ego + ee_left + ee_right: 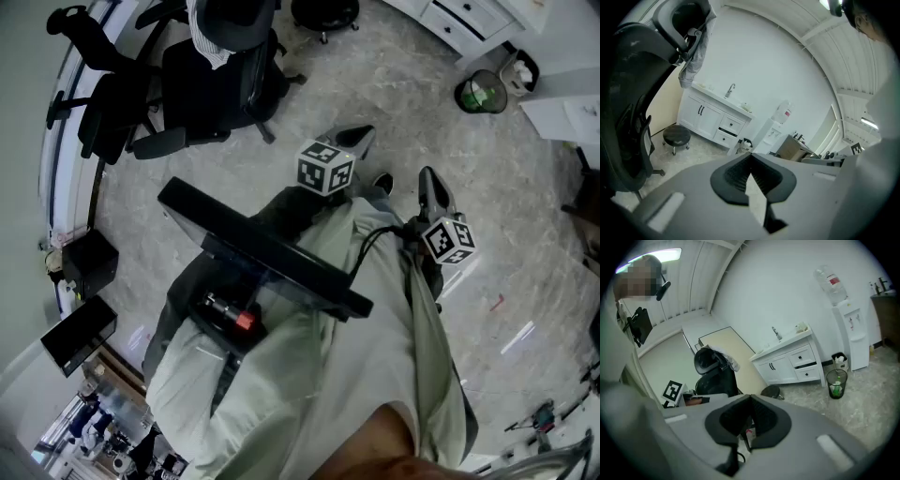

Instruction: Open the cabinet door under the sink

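My head view looks steeply down on the floor [412, 103], with the office chair [216, 75] near on the left. Both gripper views face out across the room and share the far sink cabinet [710, 117]. The right one also shares the bin [836, 383] with the head view.

The person wears pale grey-green clothing [309, 375]. The grey left gripper [359, 139] and right gripper [429, 178] each carry a white cube [325, 167] with black square markers. A black cable [367, 242] reaches the right one.
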`<state>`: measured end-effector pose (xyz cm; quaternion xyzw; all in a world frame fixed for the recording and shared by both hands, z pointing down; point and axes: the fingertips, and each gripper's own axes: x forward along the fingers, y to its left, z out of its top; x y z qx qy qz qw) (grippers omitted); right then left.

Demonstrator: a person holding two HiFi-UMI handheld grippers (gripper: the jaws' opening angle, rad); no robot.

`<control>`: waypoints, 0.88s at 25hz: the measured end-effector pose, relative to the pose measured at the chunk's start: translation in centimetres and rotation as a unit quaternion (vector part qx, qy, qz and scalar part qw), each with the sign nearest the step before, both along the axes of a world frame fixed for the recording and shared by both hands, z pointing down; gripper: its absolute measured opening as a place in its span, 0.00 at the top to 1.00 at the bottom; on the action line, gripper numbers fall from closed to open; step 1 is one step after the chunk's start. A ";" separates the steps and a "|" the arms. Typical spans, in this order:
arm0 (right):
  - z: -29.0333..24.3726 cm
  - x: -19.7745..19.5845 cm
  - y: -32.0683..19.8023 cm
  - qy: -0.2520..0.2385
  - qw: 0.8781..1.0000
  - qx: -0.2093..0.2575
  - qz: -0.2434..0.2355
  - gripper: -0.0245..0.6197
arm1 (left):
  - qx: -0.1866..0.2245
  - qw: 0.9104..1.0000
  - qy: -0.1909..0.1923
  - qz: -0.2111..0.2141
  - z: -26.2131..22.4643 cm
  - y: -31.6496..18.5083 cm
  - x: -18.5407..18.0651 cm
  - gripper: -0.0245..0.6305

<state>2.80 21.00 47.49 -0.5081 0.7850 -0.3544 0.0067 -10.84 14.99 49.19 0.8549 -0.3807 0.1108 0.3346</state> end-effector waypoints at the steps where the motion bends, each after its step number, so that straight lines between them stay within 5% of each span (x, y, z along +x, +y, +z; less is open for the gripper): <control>1: 0.0 0.0 0.0 0.000 1.000 -0.001 0.000 0.96 | 0.000 1.000 0.000 0.000 0.0 0.0 0.0 0.95; 22: 0.4 -0.1 0.4 -0.030 0.999 -0.017 0.022 0.96 | -0.002 1.000 0.008 0.006 -0.2 0.1 -0.7 0.95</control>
